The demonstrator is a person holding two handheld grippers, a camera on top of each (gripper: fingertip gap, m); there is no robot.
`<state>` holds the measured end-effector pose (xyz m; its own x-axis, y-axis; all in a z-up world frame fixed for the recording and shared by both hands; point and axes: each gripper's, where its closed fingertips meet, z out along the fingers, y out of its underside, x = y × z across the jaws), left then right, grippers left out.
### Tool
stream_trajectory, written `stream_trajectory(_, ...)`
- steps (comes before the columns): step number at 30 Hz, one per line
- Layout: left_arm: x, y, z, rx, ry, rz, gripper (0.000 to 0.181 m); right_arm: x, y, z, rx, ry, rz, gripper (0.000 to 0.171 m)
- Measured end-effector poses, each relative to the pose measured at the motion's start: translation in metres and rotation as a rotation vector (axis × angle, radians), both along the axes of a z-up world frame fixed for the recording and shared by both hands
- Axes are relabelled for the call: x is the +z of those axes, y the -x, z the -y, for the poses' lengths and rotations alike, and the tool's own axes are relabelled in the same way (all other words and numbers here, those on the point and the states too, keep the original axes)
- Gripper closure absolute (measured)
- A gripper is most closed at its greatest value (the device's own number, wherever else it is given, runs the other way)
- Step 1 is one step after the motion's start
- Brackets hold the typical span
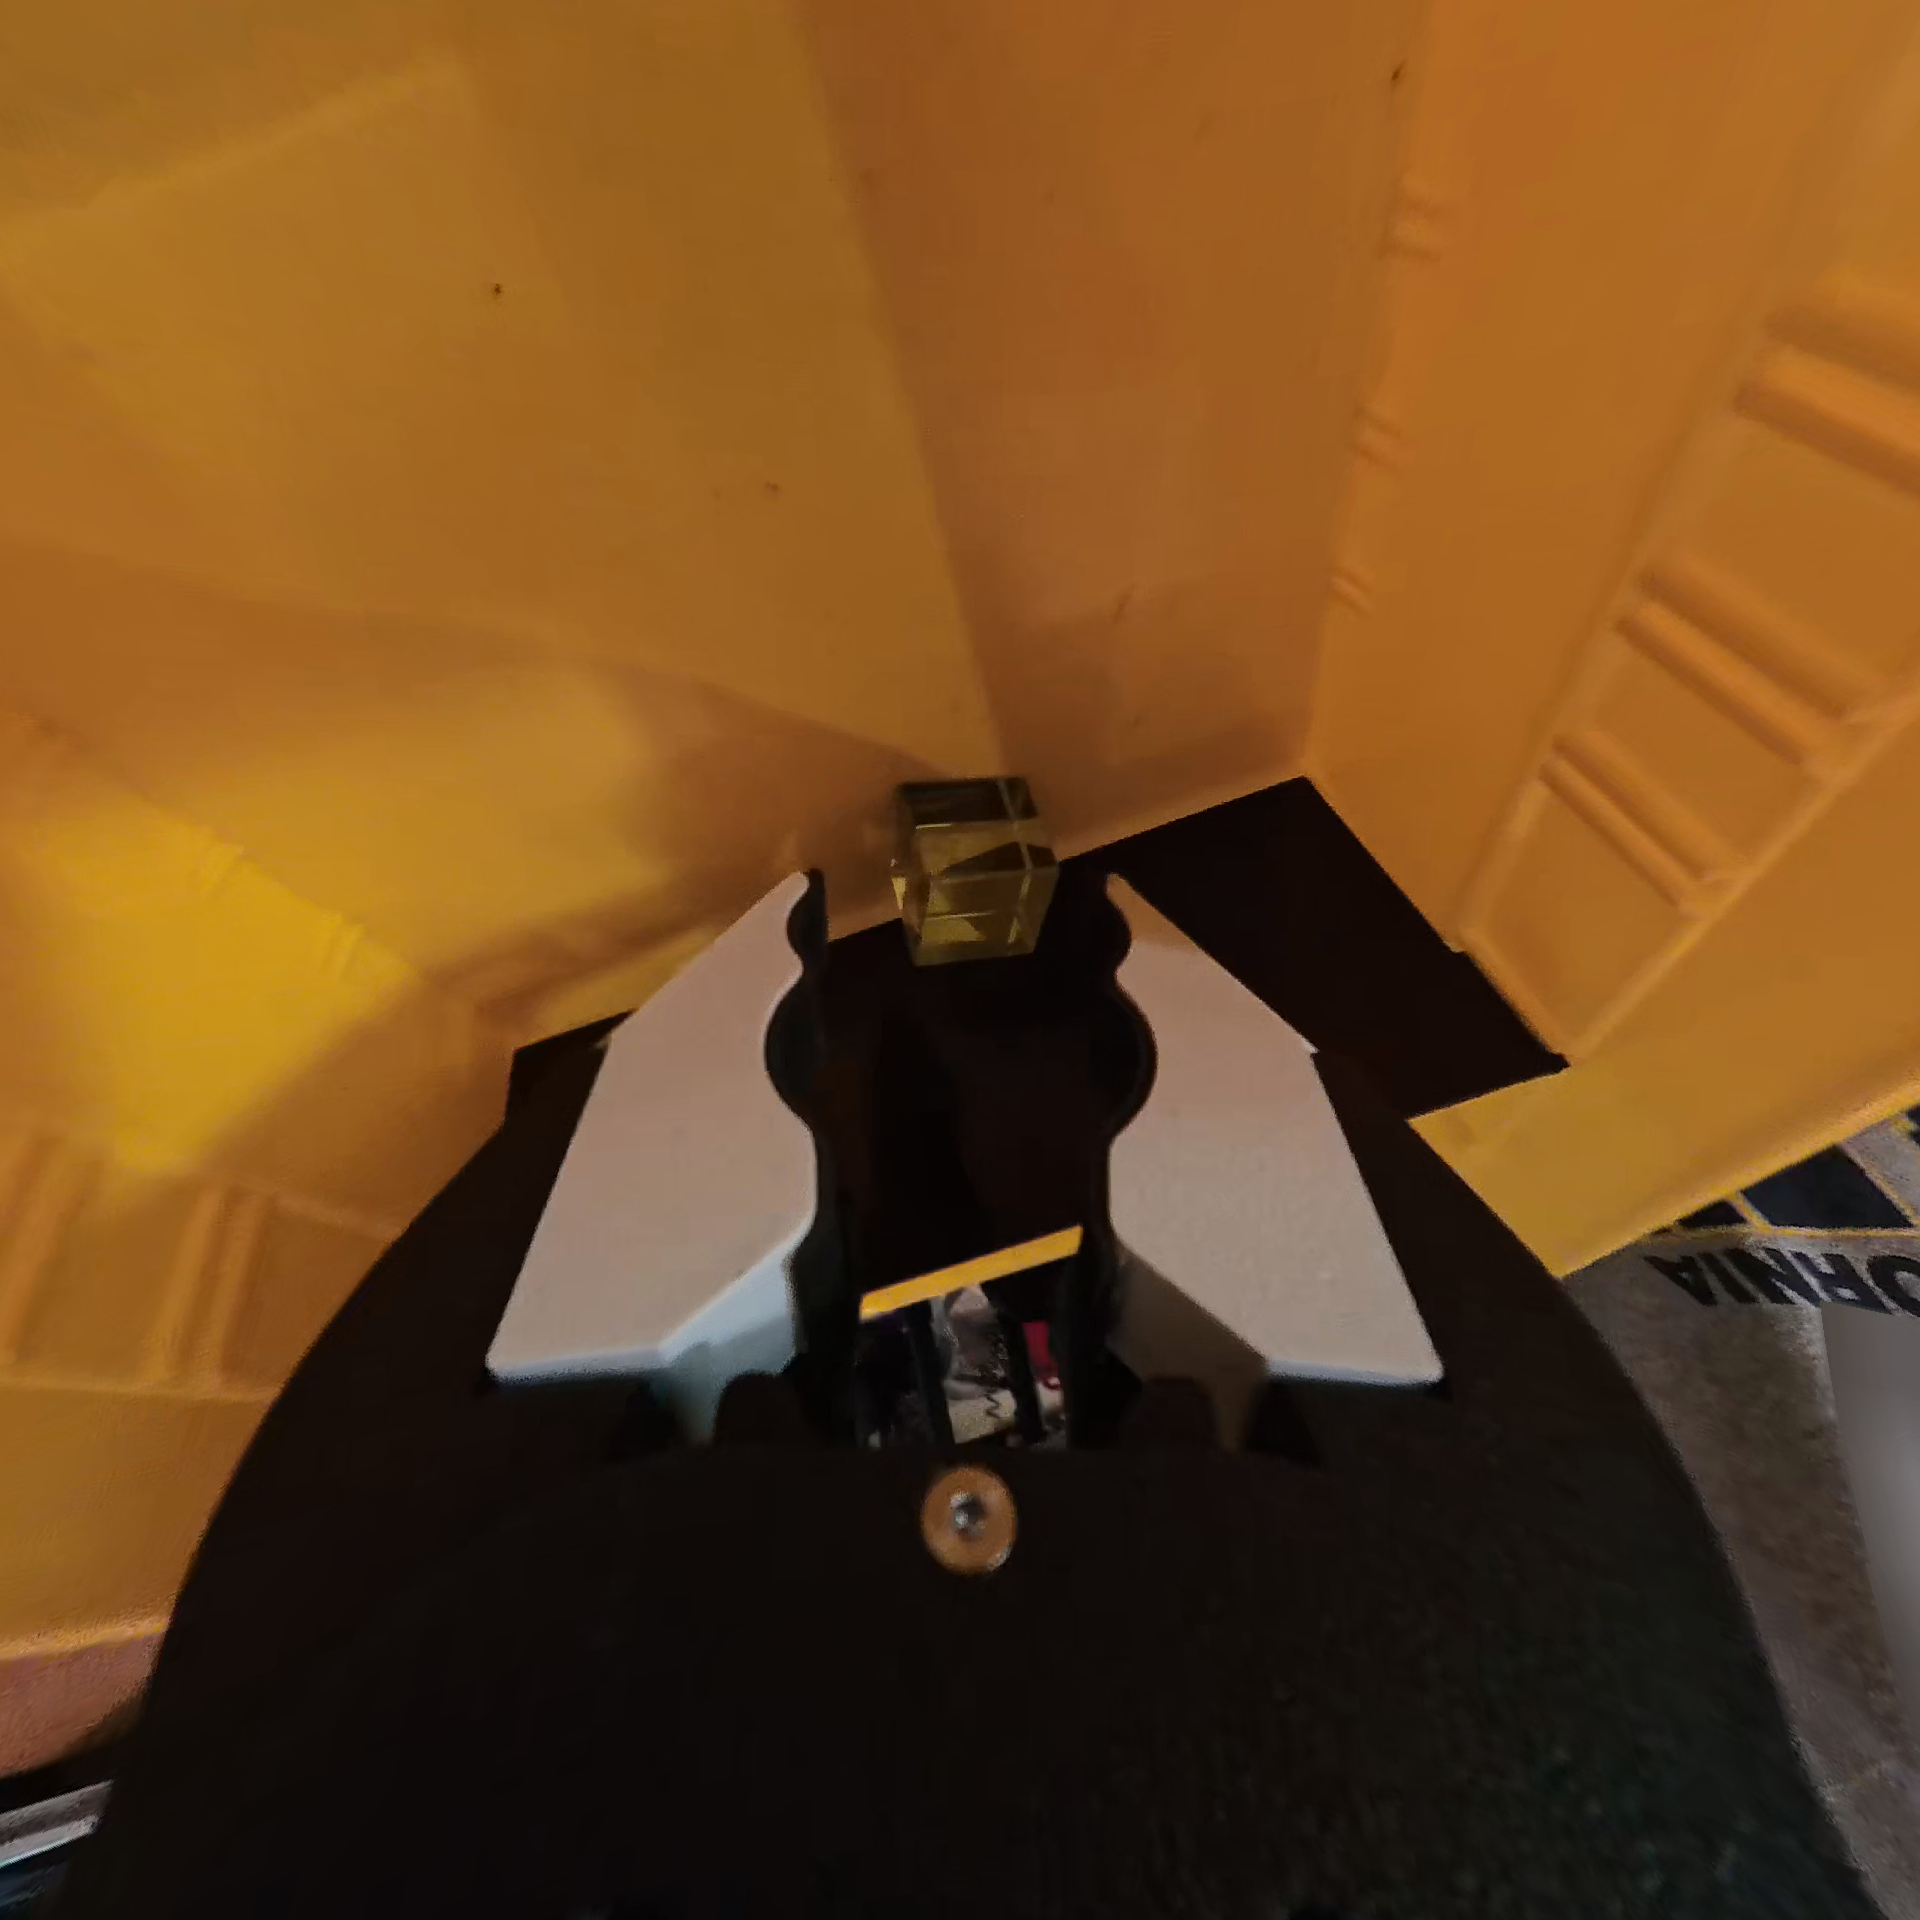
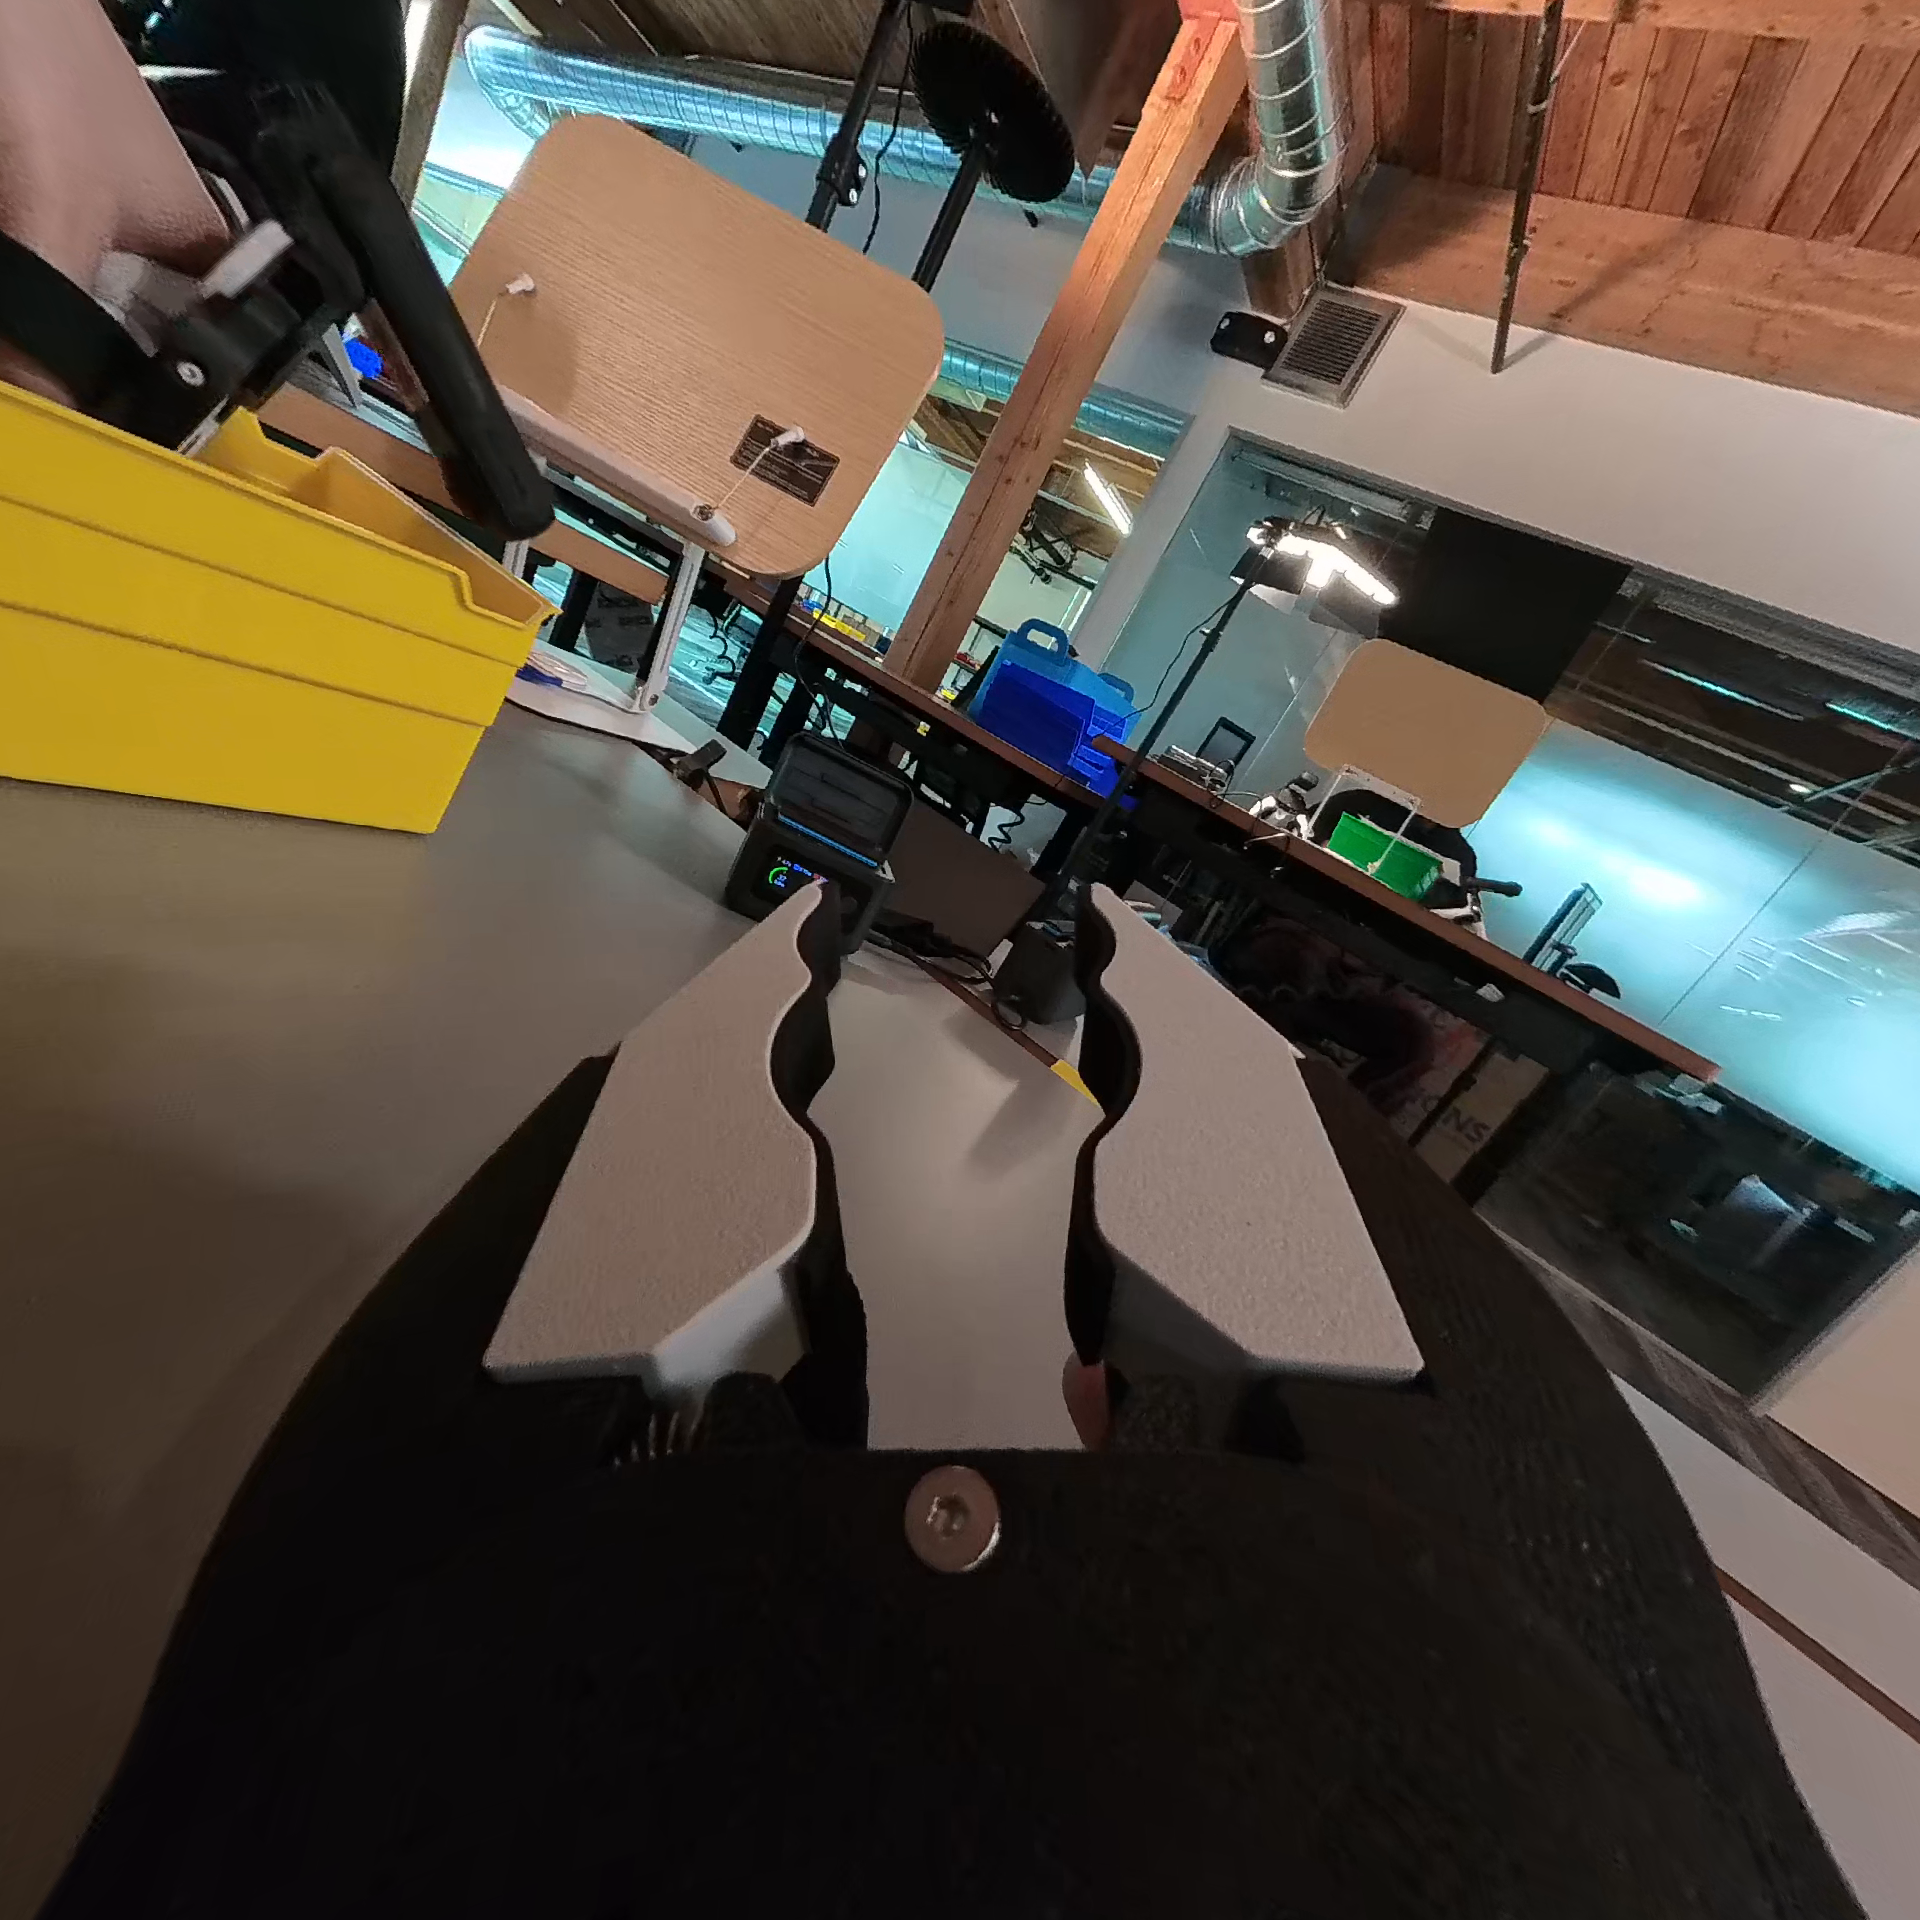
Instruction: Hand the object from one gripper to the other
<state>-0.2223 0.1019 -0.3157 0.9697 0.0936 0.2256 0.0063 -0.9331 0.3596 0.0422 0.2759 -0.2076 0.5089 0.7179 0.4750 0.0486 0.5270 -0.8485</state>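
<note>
A small clear yellowish cube [image 1: 975,873] stands on a black sheet [image 1: 1299,935] in the corner of a yellow bin [image 1: 520,416]. My left gripper [image 1: 961,899] is open inside the bin, its white fingers [image 1: 717,1039] on either side of the cube with a gap to each. My right gripper [image 2: 956,914] is open and empty, low over the grey table [image 2: 260,987]. In the right wrist view the stacked yellow bins [image 2: 239,665] sit at the left, and the left gripper's black body [image 2: 239,301] reaches down into the top one. The cube is hidden there.
The bin's ribbed wall [image 1: 1662,623] rises close on the right of the cube. A black power unit with a lit display [image 2: 821,842] and cables stand ahead of the right gripper. A wooden board on a white stand [image 2: 707,343] stands behind the bins. The table's edge [image 2: 1818,1662] runs along the right. Across from one pair of fingers to the other is roughly 35 cm.
</note>
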Motion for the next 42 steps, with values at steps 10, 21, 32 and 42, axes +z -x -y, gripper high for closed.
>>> stream_trajectory(10,-0.009,0.015,-0.005,-0.004,0.025,-0.079,0.150,0.000,0.000,0.000,0.002,0.005,-0.003,0.128)
stream_trajectory(21,-0.004,0.013,0.000,0.085,0.048,-0.044,0.155,0.001,0.002,0.001,0.007,-0.004,-0.001,0.128)
stream_trajectory(32,0.105,-0.009,-0.102,0.135,-0.777,-0.044,0.156,0.001,0.004,0.003,0.017,-0.010,-0.001,0.128)
stream_trajectory(42,0.209,-0.251,-0.143,-0.037,-1.870,0.519,0.156,0.010,-0.024,0.011,0.005,-0.009,-0.048,0.128)
